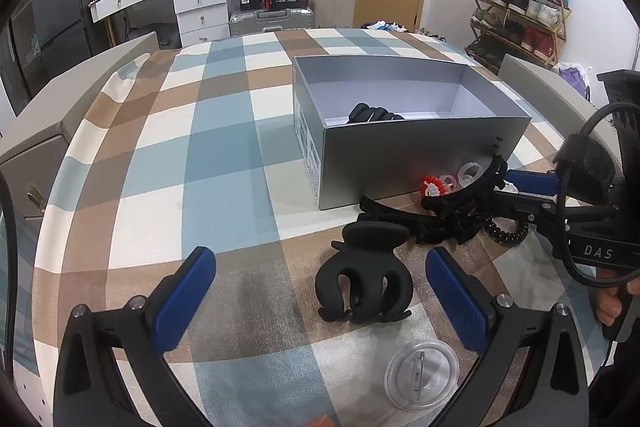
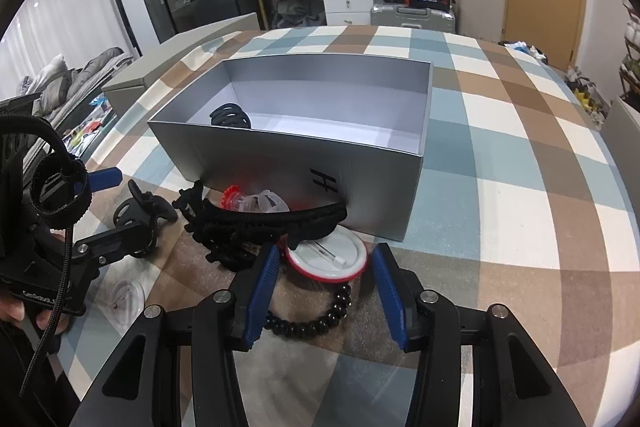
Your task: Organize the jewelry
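My left gripper (image 1: 320, 291) stands open wide over the checked tablecloth, with a black claw clip (image 1: 364, 283) lying between its fingers, untouched. My right gripper (image 2: 326, 287) is partly closed around a white badge with a red rim (image 2: 332, 259); a thin gap shows at the right pad, so it counts as open. A black bead bracelet (image 2: 312, 319) curves under it. A long black hair clip (image 2: 272, 223) lies across the badge's far edge. The open silver box (image 2: 304, 163) holds one black hair piece (image 2: 230, 115).
Against the box front lie a red-and-white trinket (image 1: 432, 187) and clear rings (image 1: 468, 173). A black coil hair tie (image 1: 504, 233) lies by the right gripper's finger (image 1: 532, 181). A clear round badge (image 1: 422, 379) sits near the left gripper. Grey chair backs flank the table.
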The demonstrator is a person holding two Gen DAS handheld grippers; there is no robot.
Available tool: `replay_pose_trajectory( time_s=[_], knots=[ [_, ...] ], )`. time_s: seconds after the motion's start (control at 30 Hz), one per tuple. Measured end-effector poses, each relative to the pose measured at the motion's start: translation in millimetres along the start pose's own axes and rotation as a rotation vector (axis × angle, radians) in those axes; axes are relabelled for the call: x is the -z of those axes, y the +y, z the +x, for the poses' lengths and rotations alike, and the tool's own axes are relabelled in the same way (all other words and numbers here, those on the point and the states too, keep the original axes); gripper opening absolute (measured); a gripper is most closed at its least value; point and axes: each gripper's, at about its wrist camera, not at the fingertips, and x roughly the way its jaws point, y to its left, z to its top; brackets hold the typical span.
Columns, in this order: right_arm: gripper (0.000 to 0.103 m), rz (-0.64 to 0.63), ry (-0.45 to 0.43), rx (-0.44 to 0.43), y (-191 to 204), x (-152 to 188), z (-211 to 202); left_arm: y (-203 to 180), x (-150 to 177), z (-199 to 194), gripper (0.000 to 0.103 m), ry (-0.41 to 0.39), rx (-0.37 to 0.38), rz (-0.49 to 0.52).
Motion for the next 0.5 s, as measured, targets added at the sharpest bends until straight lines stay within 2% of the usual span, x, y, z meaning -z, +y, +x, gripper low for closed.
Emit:
replay_pose_trajectory(
  time_s=[0.2,0.37,0.4,0.43,0.5],
  knots=[
    [0.04,-0.054,-0.019,0.013,5,1,-12,1,-1,1,0.102,0.009,0.0,-0.002],
    [0.039,-0.017,-0.094,-0.089,0,-6,-35,0,-1,1,0.102,0.007,0.001,0.003],
    [0.014,-0.005,-0.113,-0.114,-1,-7,-38,0,-1,1,0.102,0.007,0.001,0.006],
    [0.0,0.01,-0.115,-0.143,-4,-8,-40,-1,0,1,0.102,0.008,0.002,0.01],
    [0.003,0.035,-0.134,-0.148,-8,-9,-43,-2,1,2,0.102,0.02,0.009,0.017]
  ],
)
